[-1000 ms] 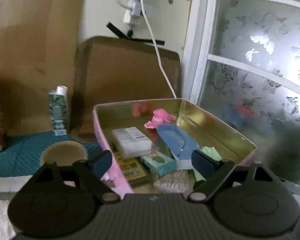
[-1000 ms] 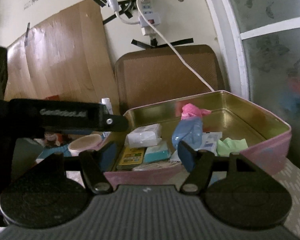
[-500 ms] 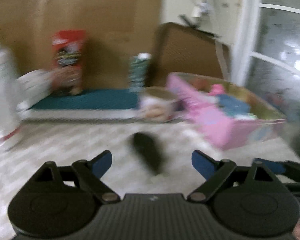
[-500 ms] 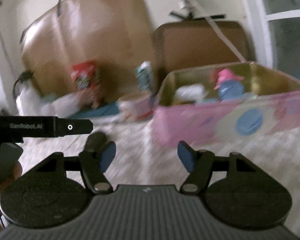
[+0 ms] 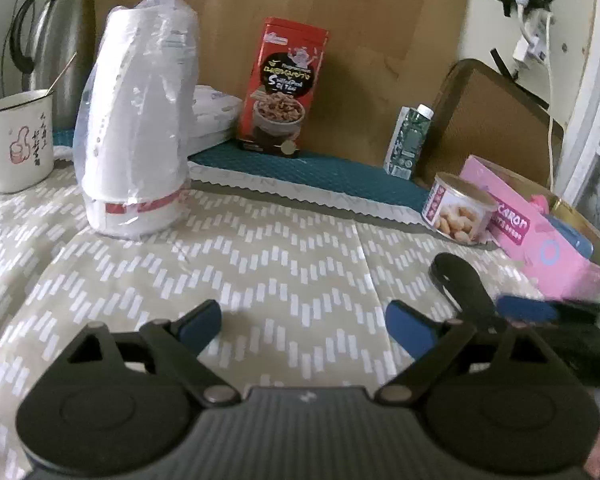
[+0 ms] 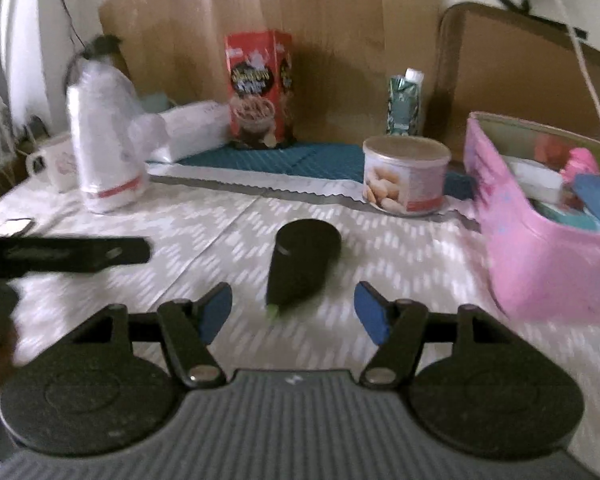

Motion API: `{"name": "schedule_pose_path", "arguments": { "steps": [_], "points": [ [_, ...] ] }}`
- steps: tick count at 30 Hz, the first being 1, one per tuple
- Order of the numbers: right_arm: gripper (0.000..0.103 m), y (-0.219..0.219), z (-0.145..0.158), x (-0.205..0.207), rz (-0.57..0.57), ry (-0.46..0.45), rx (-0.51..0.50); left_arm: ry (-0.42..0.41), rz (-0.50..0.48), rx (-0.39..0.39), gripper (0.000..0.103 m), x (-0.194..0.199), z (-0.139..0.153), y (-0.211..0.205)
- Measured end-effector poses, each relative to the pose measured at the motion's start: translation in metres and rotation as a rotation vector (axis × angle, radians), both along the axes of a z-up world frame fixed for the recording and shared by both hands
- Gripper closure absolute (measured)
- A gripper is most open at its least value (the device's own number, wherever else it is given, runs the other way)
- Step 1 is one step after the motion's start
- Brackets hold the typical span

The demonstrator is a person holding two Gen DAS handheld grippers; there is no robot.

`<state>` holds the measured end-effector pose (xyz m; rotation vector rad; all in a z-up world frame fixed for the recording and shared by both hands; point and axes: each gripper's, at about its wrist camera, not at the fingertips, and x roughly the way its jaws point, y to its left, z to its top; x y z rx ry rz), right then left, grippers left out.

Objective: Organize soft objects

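A black, roll-shaped thing (image 6: 302, 264) lies on the patterned tablecloth (image 5: 260, 272), a green bit at its near end. My right gripper (image 6: 294, 316) hovers just behind it. The jaws are closing, the thing's near end is level with the blue fingertips (image 6: 370, 316), and the pads do not touch it. In the left wrist view the same black thing (image 5: 460, 284) lies to the right, beside a right fingertip (image 5: 524, 308). My left gripper (image 5: 304, 324) is over bare cloth, jaws opening, nothing between them. The pink tin box (image 6: 532, 256) holds pink, blue and white soft items.
A bagged white stack (image 5: 140, 140), a mug (image 5: 18, 140) and a steel flask (image 5: 56, 40) stand at the left. A red snack box (image 5: 284, 88), green carton (image 5: 408, 140) and nut tin (image 5: 458, 212) line the teal mat (image 5: 300, 168) at the back.
Both grippers have swung left, from above the pink box to low over the tablecloth. The black thing has come into view in front of the right gripper.
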<state>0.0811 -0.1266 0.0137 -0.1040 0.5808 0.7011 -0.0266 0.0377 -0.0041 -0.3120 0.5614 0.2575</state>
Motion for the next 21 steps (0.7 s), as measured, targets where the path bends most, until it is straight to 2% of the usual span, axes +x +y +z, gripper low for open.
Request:
{"name": "schedule_pose_path", "arguments": {
  "steps": [4, 7, 13, 15, 17, 21],
  "points": [
    [0.062, 0.003, -0.004, 0.005, -0.008, -0.006, 0.002, -0.011, -0.007, -0.017, 0.011, -0.001, -0.001, 0.000],
    [0.063, -0.004, -0.004, -0.014, 0.026, -0.016, 0.005, -0.014, -0.017, -0.019, 0.011, -0.001, -0.002, -0.002],
    [0.062, -0.027, -0.010, -0.072, 0.209, -0.066, 0.024, -0.013, -0.027, -0.016, 0.011, 0.000, -0.002, -0.004],
    [0.060, -0.032, -0.013, -0.077, 0.205, -0.090, 0.040, -0.013, -0.027, -0.018, 0.011, 0.000, -0.002, -0.004],
    [0.059, -0.034, -0.013, -0.075, 0.186, -0.072, 0.059, -0.012, -0.027, -0.018, 0.010, 0.000, -0.002, -0.004],
    [0.058, -0.029, -0.013, -0.072, 0.190, -0.080, 0.047, -0.008, -0.037, -0.017, 0.008, 0.001, -0.002, -0.005]
  ]
}}
